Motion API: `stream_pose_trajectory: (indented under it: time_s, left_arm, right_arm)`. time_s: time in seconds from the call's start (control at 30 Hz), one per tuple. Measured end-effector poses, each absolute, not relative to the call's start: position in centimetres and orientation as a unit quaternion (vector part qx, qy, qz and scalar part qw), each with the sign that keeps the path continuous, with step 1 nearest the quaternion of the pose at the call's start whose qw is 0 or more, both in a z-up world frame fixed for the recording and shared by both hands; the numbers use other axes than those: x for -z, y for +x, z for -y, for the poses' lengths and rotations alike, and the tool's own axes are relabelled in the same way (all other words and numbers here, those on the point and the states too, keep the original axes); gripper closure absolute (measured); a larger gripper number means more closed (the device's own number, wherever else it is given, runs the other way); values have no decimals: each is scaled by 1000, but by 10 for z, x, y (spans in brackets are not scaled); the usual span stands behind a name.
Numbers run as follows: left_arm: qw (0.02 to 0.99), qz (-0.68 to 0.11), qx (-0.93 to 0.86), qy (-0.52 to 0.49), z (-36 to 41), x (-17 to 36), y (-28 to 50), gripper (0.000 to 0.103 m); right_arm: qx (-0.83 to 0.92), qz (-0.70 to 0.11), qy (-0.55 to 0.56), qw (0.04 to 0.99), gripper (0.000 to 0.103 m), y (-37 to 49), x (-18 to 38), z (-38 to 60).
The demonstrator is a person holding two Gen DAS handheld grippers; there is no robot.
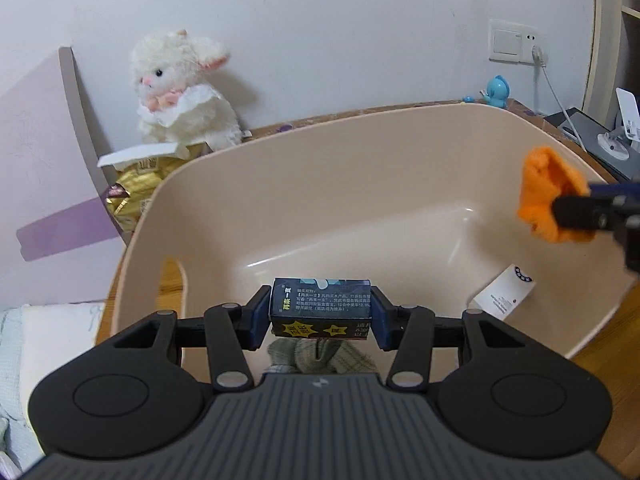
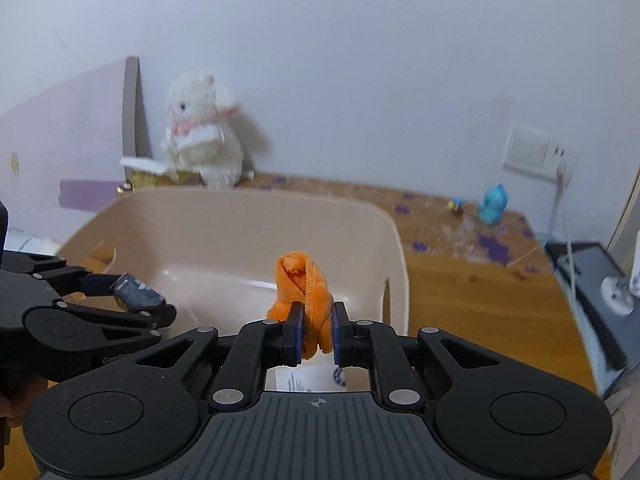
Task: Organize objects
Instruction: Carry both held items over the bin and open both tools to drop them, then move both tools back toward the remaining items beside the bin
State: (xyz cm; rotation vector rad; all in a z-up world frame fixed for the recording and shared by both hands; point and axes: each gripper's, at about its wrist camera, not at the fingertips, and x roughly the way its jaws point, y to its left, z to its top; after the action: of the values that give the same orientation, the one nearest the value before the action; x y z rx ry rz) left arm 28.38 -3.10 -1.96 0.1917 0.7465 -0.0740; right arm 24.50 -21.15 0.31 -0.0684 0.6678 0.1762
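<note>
Basin beige; cloth orange; box dark blue, yellow starbursts; plush rabbit white, pink bow.

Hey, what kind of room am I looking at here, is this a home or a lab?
Most likely a home, perhaps a bedroom or study corner: a white plush rabbit sits against the wall on a wooden desk, beside a wall switch and a small blue toy figure.
</note>
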Motion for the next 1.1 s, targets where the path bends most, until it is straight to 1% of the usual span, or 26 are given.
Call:
stream_pose_trajectory:
  time_s: [0.03,0.1,0.13,0.17,0.2,0.23,0.27,0.3,0.33,0.4,0.47,0.53,0.6,0.63,0.73,0.83,0.97,1.1]
  left_arm:
    - [924,-369,35,91,31,21,286,51]
    - [922,-375,36,85,29,22,289,50]
    - [922,-377,38,83,29,22,289,49]
    - [921,-380,39,80,28,21,289,47]
    - [920,-382,37,78,27,20,288,41]
    - [921,-382,34,74,25,19,286,37]
    - [922,-378,33,68,24,16,283,29]
    - [924,-375,33,64,22,12,280,25]
    - [926,-370,33,59,21,8,278,24]
    - [931,-360,33,49,17,-2,271,18]
    - [935,-350,34,43,15,-10,264,15]
    - [938,-343,30,38,12,-18,257,14]
    - [941,-336,27,28,9,-25,247,12]
    - [942,-333,27,23,7,-29,242,12]
    - [944,-328,29,21,5,-38,225,11]
    - [946,-321,27,32,6,-44,206,11]
    - [947,-320,22,32,4,-46,180,9]
    - [943,-330,26,32,2,-38,158,9]
  right_arm:
    - [-85,-334,-34,938,88,247,0,212]
    - [-83,-341,-33,936,78,249,5,212]
    - [-80,-342,-33,936,70,249,6,212]
    - [-79,-343,-32,936,66,249,7,212]
    - [-80,-341,-29,936,63,247,6,213]
    - [-79,-338,-28,937,54,245,4,214]
    - [-79,-334,-26,939,45,243,1,214]
    - [-79,-326,-25,942,42,239,-3,215]
    - [-78,-320,-24,944,39,236,-8,215]
    - [-77,-308,-22,948,33,228,-18,217]
    - [-77,-295,-23,952,25,218,-28,218]
    - [-75,-282,-25,956,23,207,-39,219]
    - [-74,-270,-29,960,17,195,-49,221]
    - [-73,-265,-30,961,11,190,-53,222]
    - [-72,-252,-31,964,9,171,-64,225]
    - [-73,-247,-35,966,3,152,-71,228]
    - [-68,-247,-46,965,0,127,-70,231]
    - [-68,-262,-51,961,0,104,-61,234]
